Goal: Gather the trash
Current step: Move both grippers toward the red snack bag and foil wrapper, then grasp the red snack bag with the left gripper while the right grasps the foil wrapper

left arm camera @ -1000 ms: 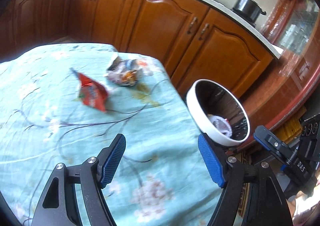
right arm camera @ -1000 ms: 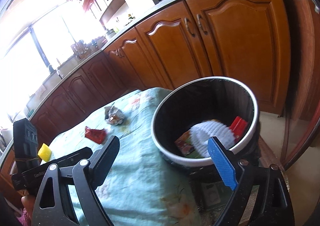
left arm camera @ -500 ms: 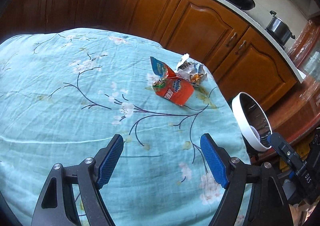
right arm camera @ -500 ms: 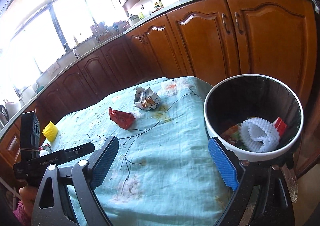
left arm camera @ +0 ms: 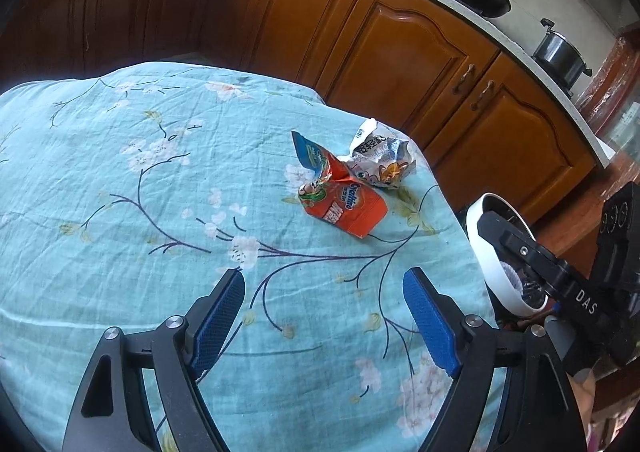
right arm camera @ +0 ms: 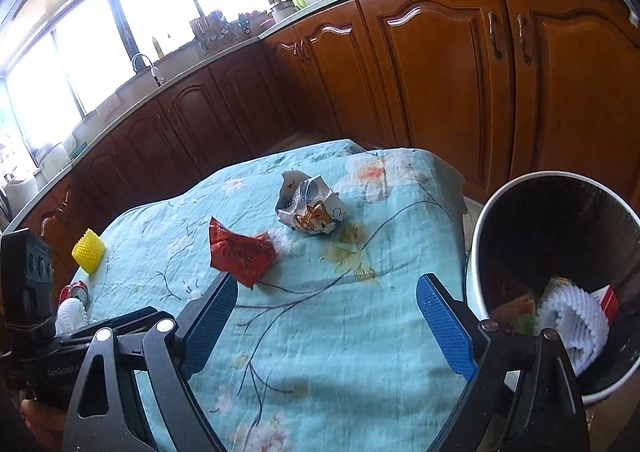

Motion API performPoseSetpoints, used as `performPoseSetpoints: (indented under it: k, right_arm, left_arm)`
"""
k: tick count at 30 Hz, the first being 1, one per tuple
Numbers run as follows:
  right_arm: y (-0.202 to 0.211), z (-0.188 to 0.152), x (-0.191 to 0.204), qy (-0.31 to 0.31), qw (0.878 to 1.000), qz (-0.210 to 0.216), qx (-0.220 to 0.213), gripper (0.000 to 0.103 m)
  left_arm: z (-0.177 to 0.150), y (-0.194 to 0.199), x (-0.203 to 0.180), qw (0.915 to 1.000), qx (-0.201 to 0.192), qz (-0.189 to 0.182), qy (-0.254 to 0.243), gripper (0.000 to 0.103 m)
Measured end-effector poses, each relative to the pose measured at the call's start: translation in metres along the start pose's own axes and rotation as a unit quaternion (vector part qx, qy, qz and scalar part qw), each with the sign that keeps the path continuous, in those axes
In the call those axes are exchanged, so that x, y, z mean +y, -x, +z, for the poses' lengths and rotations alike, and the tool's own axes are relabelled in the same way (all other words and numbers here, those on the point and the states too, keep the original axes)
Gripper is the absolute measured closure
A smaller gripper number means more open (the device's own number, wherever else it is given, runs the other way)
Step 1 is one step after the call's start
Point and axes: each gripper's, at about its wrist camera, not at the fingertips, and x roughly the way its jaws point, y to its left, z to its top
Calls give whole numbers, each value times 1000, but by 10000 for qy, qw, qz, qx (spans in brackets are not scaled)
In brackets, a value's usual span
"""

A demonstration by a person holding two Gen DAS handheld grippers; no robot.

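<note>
Beyond both spread, empty grippers' fingers [left arm camera: 224, 316] lies the red wrapper [left arm camera: 346, 208]; silver wrapper [left arm camera: 382, 160] touching it

Bare flowered turquoise cloth on the bench [right arm camera: 320, 332] lies open up to the crumpled red foil wrapper [right arm camera: 240, 252] and crumpled silver snack bag [right arm camera: 312, 208] (nearly touching), with the white-rimmed waste bin [right arm camera: 476, 252] just beside its right edge.

Two wrappers [left arm camera: 344, 208] [left arm camera: 384, 162] lie together on the table [left arm camera: 120, 212], bin [right arm camera: 480, 252] beside it.
</note>
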Motion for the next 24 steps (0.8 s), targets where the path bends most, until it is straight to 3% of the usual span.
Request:
performPoseSetpoints:
  k: [4, 6, 11, 14, 16, 17, 18, 19, 21, 24]
  right_arm:
    - [-20, 20, -4, -59, 9998, 189, 77, 27]
    - [-33, 30, -6, -102, 9995, 243, 155, 42]
    - [-64, 44, -10, -157, 9989, 283, 341, 45]
    - [-80, 47, -10, -137, 9986, 256, 441, 46]
    - [-90, 48, -10, -143, 9981, 278, 524, 52]
    - [-95, 48, -9, -139, 9979, 291, 559, 61]
    - [-98, 48, -8, -122, 9978, 298, 586, 70]
    - [-101, 47, -7, -102, 9977, 303, 604, 71]
    - [-102, 45, -6, -71, 9975, 374, 589, 78]
    - [-94, 41, -1, 4, 9976, 439, 535, 86]
  left_arm:
    - [13, -16, -10, 9999, 11, -11, -103, 21]
    - [20, -28, -12, 9999, 15, 8, -129, 21]
    - [36, -58, -11, 9998, 41, 169, -67, 21]
    - [42, -69, -9, 9997, -21, 219, -72, 28]
    - [43, -78, -7, 9998, 31, 160, -92, 50]
    - [44, -82, -6, 9998, 87, 148, -119, 56]
    - [43, -86, -6, 9997, 132, 134, -152, 71]
    - [42, -89, -6, 9996, 181, 134, -195, 85]
    - [40, -92, -5, 9994, 186, 131, -268, 94]
    - [37, -90, -2, 9995, 153, 93, -266, 97]
